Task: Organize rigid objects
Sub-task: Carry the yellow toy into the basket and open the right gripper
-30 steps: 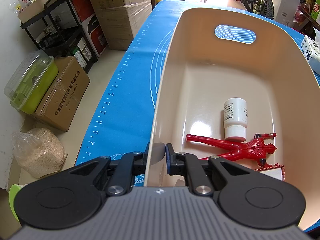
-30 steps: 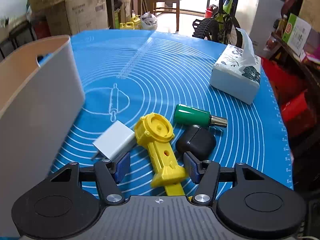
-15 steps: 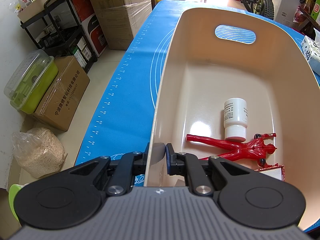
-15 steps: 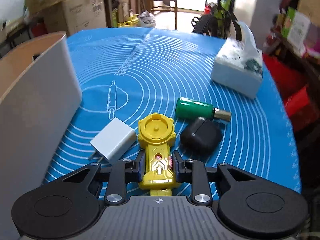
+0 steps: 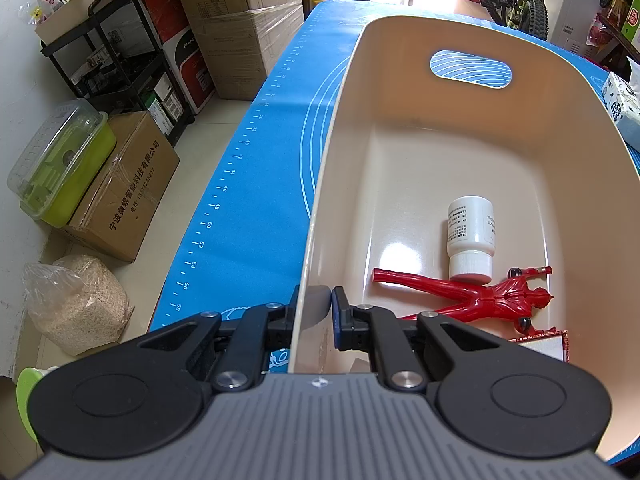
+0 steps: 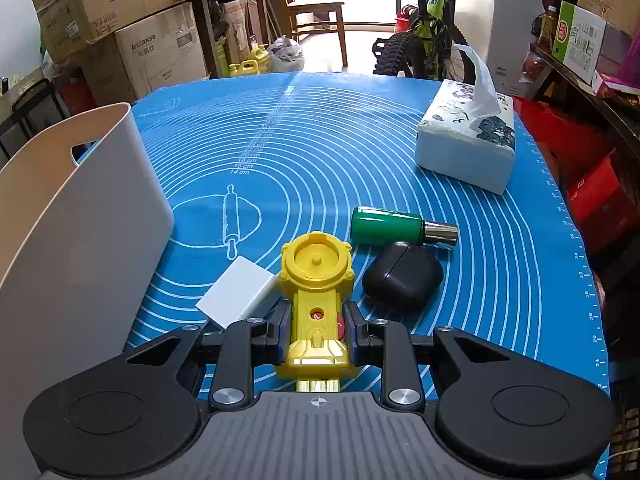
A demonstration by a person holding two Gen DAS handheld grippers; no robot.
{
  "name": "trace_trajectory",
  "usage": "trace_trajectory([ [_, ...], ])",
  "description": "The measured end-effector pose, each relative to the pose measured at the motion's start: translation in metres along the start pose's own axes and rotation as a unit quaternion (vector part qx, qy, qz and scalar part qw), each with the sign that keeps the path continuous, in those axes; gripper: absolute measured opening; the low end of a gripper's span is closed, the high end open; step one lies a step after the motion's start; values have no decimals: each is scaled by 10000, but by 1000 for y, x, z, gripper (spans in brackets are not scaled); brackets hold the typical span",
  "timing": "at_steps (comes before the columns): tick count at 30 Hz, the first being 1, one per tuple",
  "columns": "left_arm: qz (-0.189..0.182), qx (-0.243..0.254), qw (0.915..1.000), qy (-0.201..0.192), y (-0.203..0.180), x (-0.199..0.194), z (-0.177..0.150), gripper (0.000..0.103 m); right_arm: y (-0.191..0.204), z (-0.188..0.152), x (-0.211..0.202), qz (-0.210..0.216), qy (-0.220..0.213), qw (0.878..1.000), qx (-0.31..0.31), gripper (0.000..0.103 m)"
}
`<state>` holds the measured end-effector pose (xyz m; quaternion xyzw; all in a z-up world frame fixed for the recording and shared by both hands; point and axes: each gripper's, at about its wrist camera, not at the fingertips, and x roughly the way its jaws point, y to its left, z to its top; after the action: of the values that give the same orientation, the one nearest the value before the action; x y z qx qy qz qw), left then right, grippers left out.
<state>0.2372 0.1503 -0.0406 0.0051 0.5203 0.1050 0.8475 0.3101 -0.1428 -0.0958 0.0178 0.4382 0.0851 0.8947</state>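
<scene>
My left gripper (image 5: pixel 316 312) is shut on the near rim of the cream bin (image 5: pixel 400 128), one finger outside the wall and one inside. Inside the bin lie a white bottle (image 5: pixel 470 232), a red figure (image 5: pixel 472 294) and the corner of a red-edged box (image 5: pixel 548 342). In the right wrist view my right gripper (image 6: pixel 316 330) is shut on the handle of the yellow toy launcher (image 6: pixel 316 268), which rests on the blue mat (image 6: pixel 320 140). Beside the toy lie a white charger block (image 6: pixel 240 292), a black earbud case (image 6: pixel 402 276) and a green bottle (image 6: pixel 390 226).
A tissue box (image 6: pixel 466 148) stands at the mat's far right. The bin's outer wall (image 6: pixel 80 220) rises left of my right gripper. Cardboard boxes (image 5: pixel 120 196), a sack (image 5: pixel 76 304) and a shelf rack (image 5: pixel 116 52) stand on the floor left of the table.
My right gripper went from open around the yellow toy to shut on its handle, and rolled slightly. The left gripper kept its hold on the bin rim.
</scene>
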Motion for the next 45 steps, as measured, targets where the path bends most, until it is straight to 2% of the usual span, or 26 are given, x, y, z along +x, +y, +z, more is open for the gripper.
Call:
trace_trajectory([
  [7,-1,1,10000,0,0,0,0,15,1,8,-18,91,-334,9993,112,36],
  [15,12,27,10000,12,1,1,-1,15,25,18,-57,398,-886,9952,114,36],
  [23,-32,-4,10000,-3,2,-1,-2,15,68,31,-99,1058,-1462,9836,-55,36],
  [26,-34,-14,10000,-9,3,-1,-1,14,90,32,-104,1411,-1448,9792,-179,36],
  [30,-35,-17,10000,-25,3,-2,-1,14,118,25,-102,1635,-1293,9767,-500,36],
  [45,-30,-7,10000,-30,2,-2,-1,14,182,-9,-75,1843,-567,9714,-1384,36],
])
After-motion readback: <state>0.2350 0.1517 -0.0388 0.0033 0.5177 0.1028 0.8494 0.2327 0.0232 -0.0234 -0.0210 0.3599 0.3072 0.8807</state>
